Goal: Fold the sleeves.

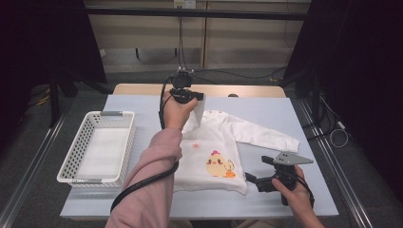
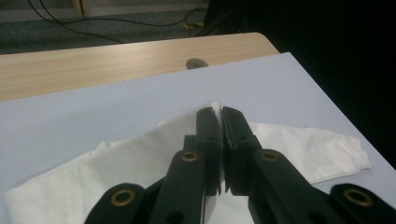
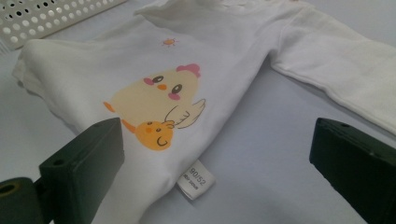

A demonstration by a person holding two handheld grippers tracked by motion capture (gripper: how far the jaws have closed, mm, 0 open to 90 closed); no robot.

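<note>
A white long-sleeved child's shirt [image 1: 214, 152] with a yellow chick print lies on the pale blue table cover [image 1: 266, 109]. My left gripper [image 1: 196, 99] is at the shirt's far left shoulder, shut on a fold of white cloth that hangs lifted beneath it. In the left gripper view the gripper [image 2: 219, 112] pinches that cloth at its tips, with the sleeve [image 2: 322, 149] stretching beyond. My right gripper [image 1: 252, 180] rests open beside the shirt's near right hem corner. The right gripper view has this gripper [image 3: 217, 137] standing wide before the chick print [image 3: 159, 93] and the size label [image 3: 196, 179].
A white perforated basket [image 1: 110, 114] stands at the table's left, and its corner [image 3: 46, 16] is seen from the right gripper. The bare wooden table edge [image 2: 116, 60] runs along the far side. Cables lie on the floor beyond it.
</note>
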